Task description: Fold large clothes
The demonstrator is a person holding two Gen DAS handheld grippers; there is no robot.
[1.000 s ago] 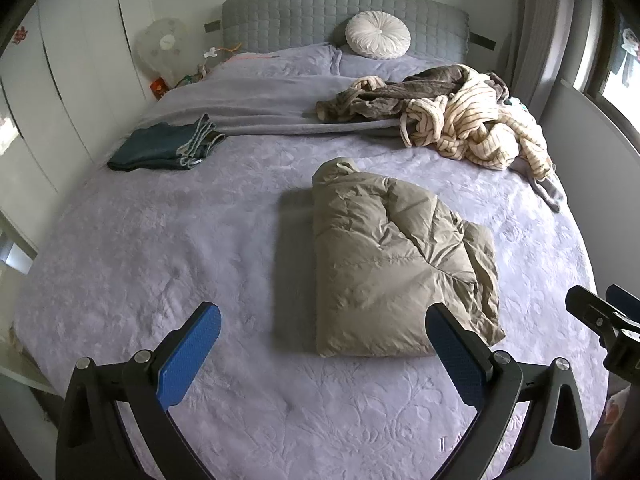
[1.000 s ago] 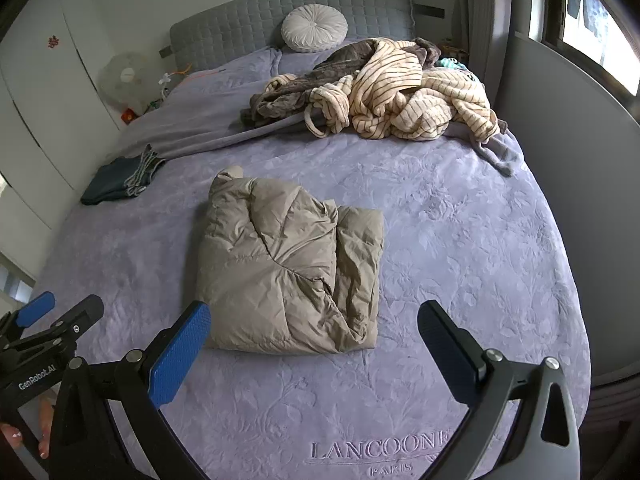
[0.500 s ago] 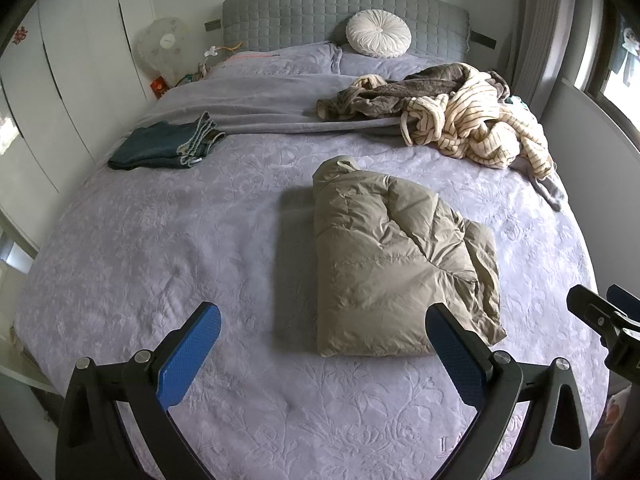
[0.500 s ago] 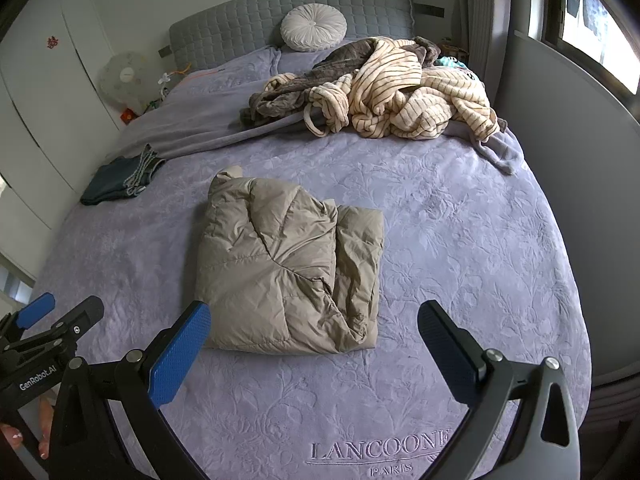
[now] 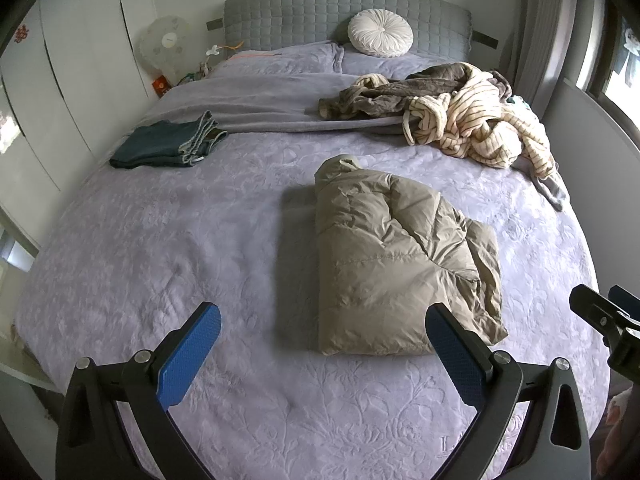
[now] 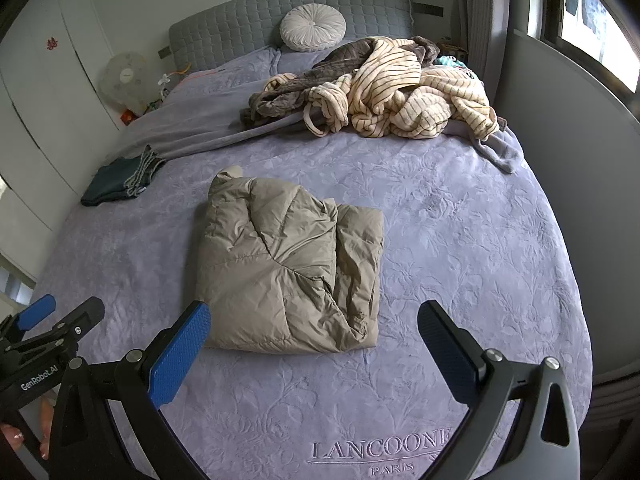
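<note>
Nothing has shifted in the last second: the tan puffer jacket (image 5: 400,268) sits folded mid-bed, nearer the foot edge, while the left gripper (image 5: 322,354) and right gripper (image 6: 314,350) hover over it, jaws spread wide and empty. This fold looks finished; the striped robe pile (image 6: 404,92) by the headboard waits.

Partly seen things around a bed.

The right gripper (image 5: 608,320) is cut off by the right edge of the left view. The folded puffer jacket (image 6: 292,272) hides its own underlayers. Garments in the tangled clothes pile (image 6: 384,92) cannot be told apart.
</note>
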